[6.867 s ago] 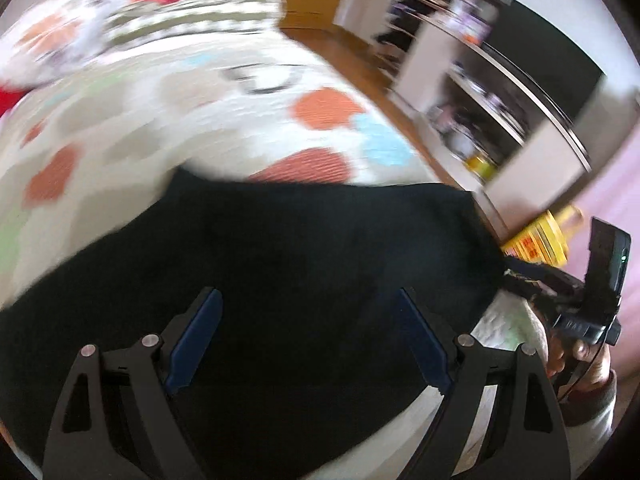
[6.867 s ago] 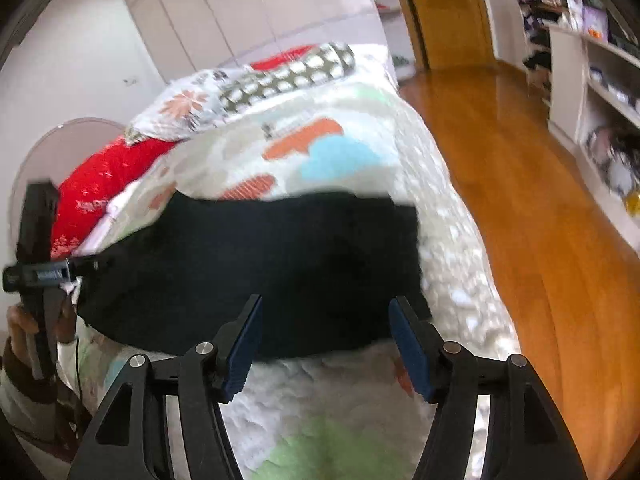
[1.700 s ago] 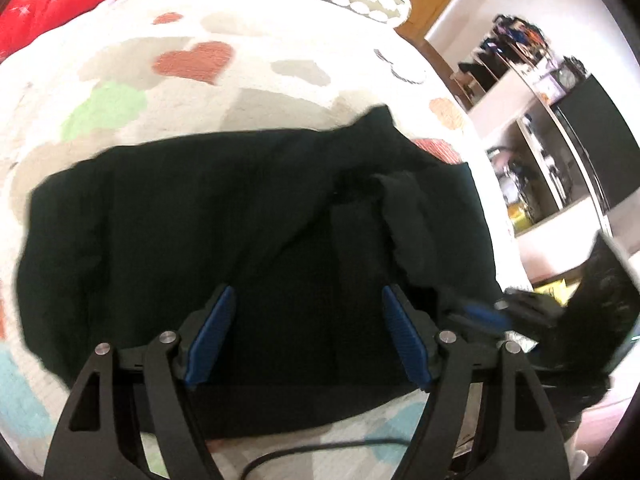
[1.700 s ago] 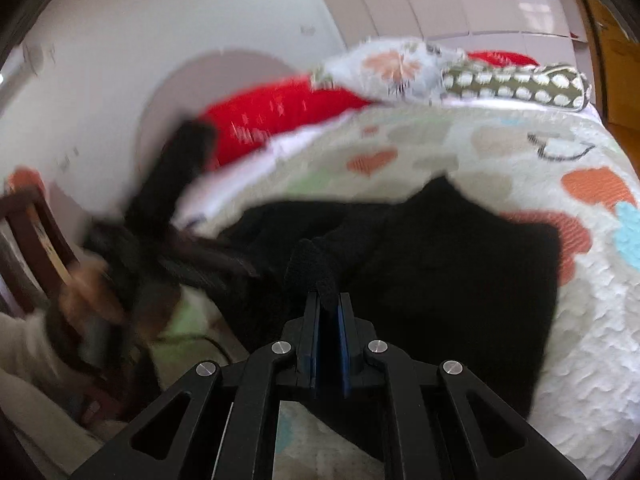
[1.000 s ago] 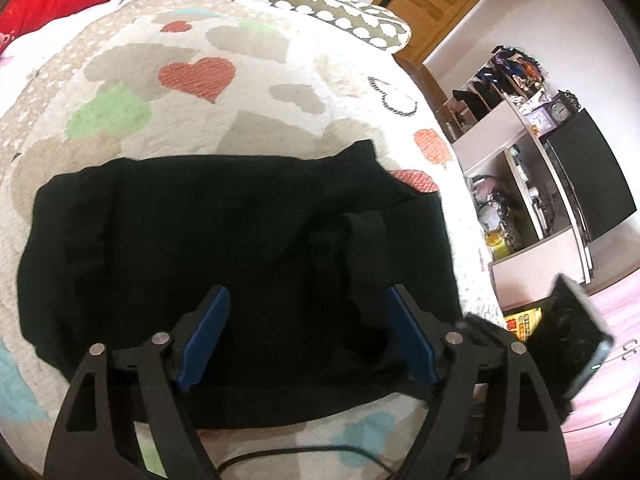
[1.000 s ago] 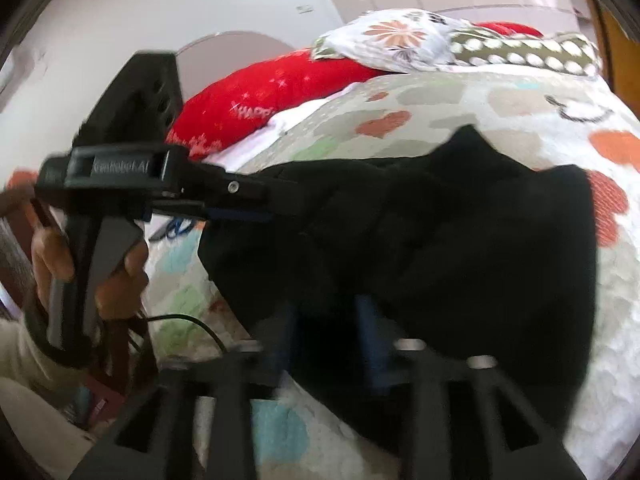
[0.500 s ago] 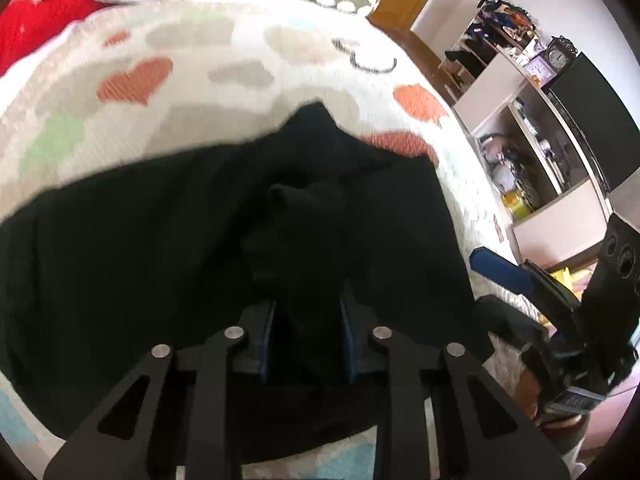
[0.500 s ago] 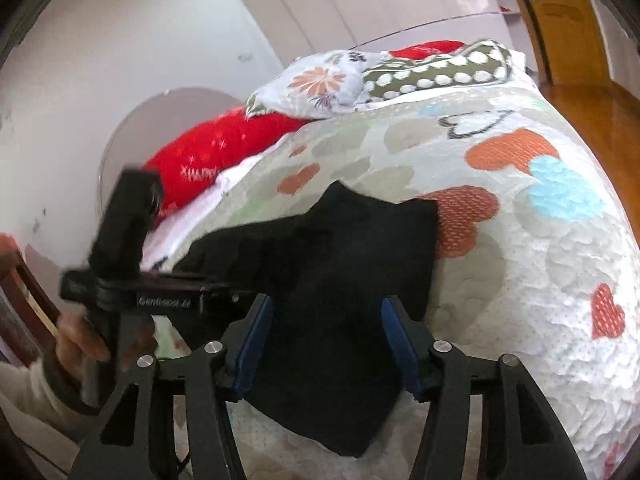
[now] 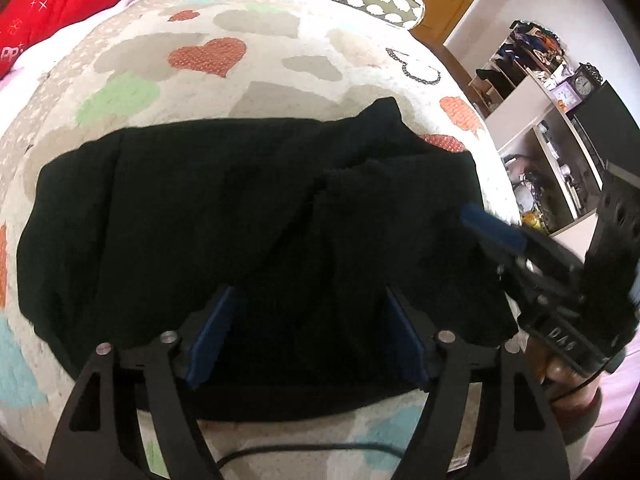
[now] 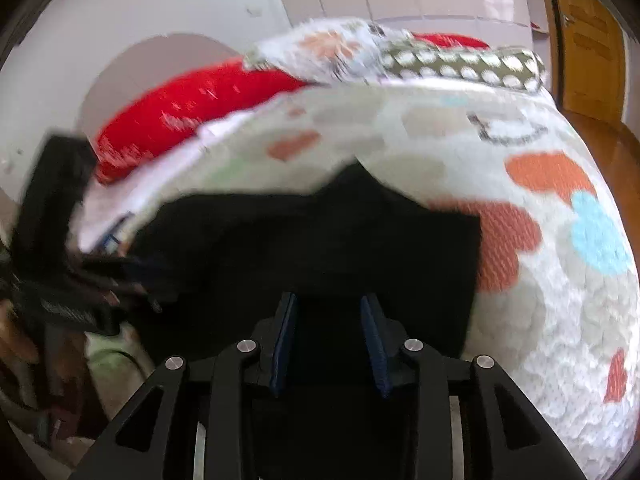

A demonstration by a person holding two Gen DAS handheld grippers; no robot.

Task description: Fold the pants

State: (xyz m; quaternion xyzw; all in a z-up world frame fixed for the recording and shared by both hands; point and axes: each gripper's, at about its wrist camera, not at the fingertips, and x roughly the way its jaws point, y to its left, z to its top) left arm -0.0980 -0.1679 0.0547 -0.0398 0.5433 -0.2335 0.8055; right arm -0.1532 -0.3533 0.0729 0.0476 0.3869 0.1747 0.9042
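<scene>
A: Left view: black pants [image 9: 240, 216] lie bunched in a soft, lumpy slab on the quilted heart-print bedspread [image 9: 192, 52]. Only here: shelves [image 9: 536, 148] and a cable [image 9: 304, 450] at the near edge.

B: The left gripper [image 9: 306, 340]?

A: 2 blue pads spread wide over the fabric, holding nothing.

B: Right view?

A: Blurred. Right gripper [image 10: 329, 340] partly apart over the pants' near edge, empty. Red pillow [image 10: 192, 108] behind.
</scene>
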